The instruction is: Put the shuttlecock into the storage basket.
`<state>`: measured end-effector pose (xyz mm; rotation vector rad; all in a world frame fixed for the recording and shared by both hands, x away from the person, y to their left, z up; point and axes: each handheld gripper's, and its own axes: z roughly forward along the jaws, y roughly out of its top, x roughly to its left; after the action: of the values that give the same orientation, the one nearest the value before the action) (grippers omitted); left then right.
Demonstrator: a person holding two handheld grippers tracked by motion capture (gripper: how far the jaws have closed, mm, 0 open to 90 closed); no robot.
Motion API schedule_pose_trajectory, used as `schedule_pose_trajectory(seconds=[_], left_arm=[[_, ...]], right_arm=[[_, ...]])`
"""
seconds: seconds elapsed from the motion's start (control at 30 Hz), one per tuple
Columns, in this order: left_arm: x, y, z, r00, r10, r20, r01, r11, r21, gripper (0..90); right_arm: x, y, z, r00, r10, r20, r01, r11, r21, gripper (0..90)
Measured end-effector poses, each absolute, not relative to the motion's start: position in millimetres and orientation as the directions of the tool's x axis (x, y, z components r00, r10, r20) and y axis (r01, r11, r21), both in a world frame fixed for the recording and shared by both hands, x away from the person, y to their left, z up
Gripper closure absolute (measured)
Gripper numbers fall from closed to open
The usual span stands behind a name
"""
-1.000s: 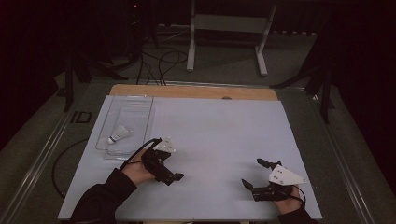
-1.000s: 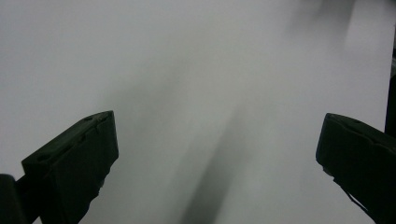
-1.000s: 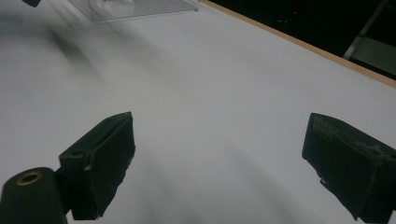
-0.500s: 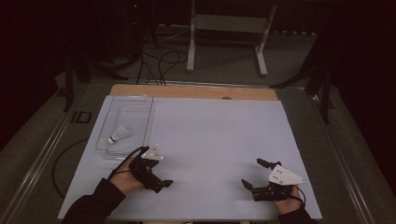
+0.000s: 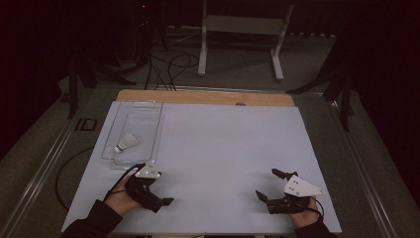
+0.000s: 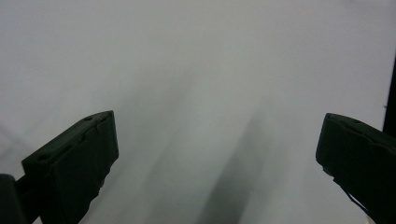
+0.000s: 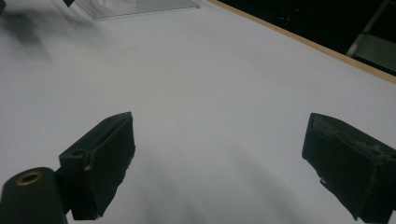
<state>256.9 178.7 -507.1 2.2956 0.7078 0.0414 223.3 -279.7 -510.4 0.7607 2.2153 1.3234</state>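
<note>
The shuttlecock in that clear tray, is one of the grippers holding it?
No, the shuttlecock lies loose in the clear tray, while the left gripper and right gripper sit open nearer the person.

Left gripper [image 5: 157, 198] low, jaws wide apart; right gripper [image 5: 267, 184] likewise, empty.

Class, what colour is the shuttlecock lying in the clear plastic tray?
White, seen best in the high view: small feathered shuttlecock.

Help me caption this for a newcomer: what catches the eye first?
A white shuttlecock lies in a clear tray at the white table's far left. Near the front edge, the left gripper and right gripper rest apart, jaws open with nothing between them.
</note>
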Motion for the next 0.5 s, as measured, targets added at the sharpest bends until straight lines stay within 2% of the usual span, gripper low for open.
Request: schedule_pose_trajectory(seconds=[0.5], left_arm=[[244,196,-525,0.805,0.575,-0.147,0.506,-0.536,0.676,0.0]], right_arm=[[224,-279,-512,-0.75,0.656,-0.091,0.236,0.393,0.889,9.3]])
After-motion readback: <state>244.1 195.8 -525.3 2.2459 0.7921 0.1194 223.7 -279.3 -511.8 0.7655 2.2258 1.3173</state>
